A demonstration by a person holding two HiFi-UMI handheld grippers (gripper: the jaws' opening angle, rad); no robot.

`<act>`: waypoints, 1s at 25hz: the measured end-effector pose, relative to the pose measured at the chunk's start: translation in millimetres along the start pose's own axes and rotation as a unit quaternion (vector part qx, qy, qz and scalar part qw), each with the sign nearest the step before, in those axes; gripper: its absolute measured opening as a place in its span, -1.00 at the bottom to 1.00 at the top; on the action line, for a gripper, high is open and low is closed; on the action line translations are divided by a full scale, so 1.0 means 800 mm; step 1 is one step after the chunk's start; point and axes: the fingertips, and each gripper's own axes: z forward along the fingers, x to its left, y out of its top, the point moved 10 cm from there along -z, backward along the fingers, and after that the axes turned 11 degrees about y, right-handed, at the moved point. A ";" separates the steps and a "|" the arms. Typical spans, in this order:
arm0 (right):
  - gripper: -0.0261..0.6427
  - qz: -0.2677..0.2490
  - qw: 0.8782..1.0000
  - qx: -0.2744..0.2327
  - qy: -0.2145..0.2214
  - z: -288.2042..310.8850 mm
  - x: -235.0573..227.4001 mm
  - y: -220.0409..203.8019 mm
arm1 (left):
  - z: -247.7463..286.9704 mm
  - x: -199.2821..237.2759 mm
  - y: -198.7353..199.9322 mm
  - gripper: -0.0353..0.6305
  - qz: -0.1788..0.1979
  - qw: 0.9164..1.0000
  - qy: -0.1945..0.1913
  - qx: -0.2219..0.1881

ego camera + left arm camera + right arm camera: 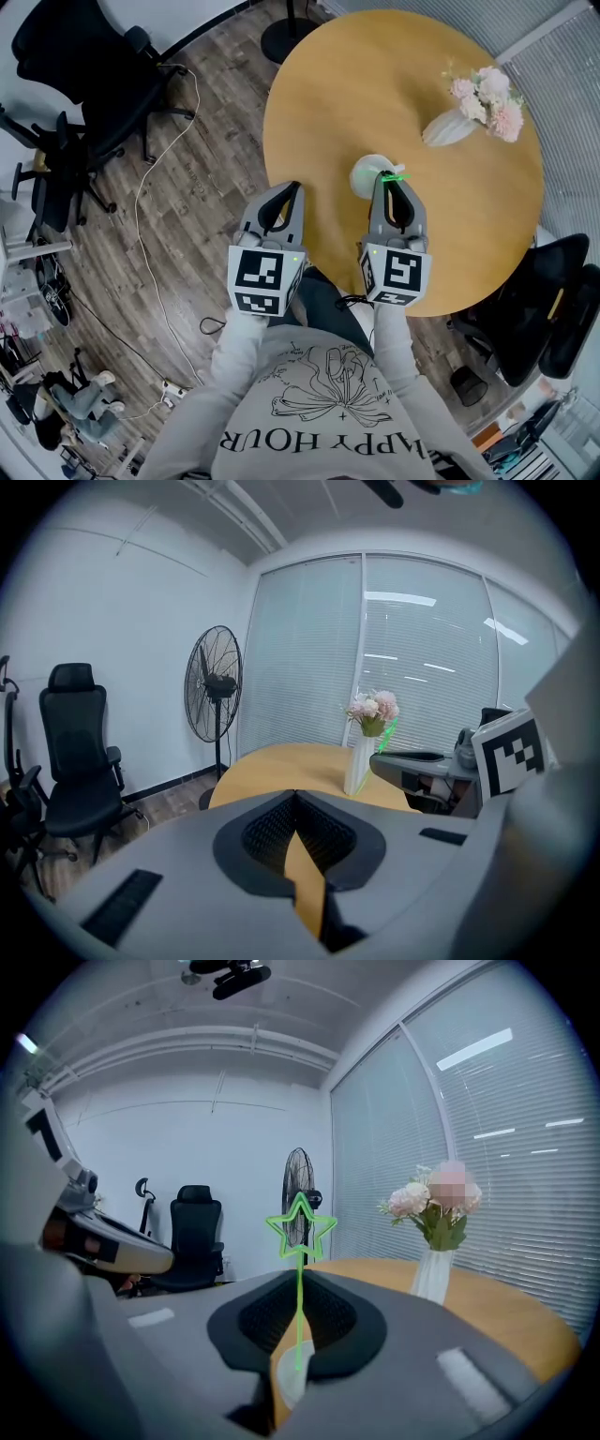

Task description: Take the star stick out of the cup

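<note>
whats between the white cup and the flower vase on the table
Nothing stands there: only bare tabletop separates the cup from the vase, as the head view shows.

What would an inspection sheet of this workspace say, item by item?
Surface: round wooden table.
Job's things: green star stick upright above the white cup; whether its lower end has left the cup cannot be told.
Clutter: white vase of pink flowers, apart from the cup.
Grippers: right gripper shut on the star stick; left gripper shut, empty.
Cables: white cable snaking across the floor.
Surroundings: black office chairs, standing fan, window blinds.
</note>
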 end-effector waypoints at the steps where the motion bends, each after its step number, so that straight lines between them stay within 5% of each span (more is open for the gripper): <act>1: -0.85 0.001 1.000 -0.004 -0.001 -0.002 0.001 0.004 | -0.001 0.000 0.003 -0.88 0.000 1.000 0.000 -0.003; 25: -0.85 -0.026 0.995 -0.081 -0.056 -0.087 0.030 0.094 | -0.076 -0.009 0.075 -0.88 0.023 0.993 -0.032 -0.109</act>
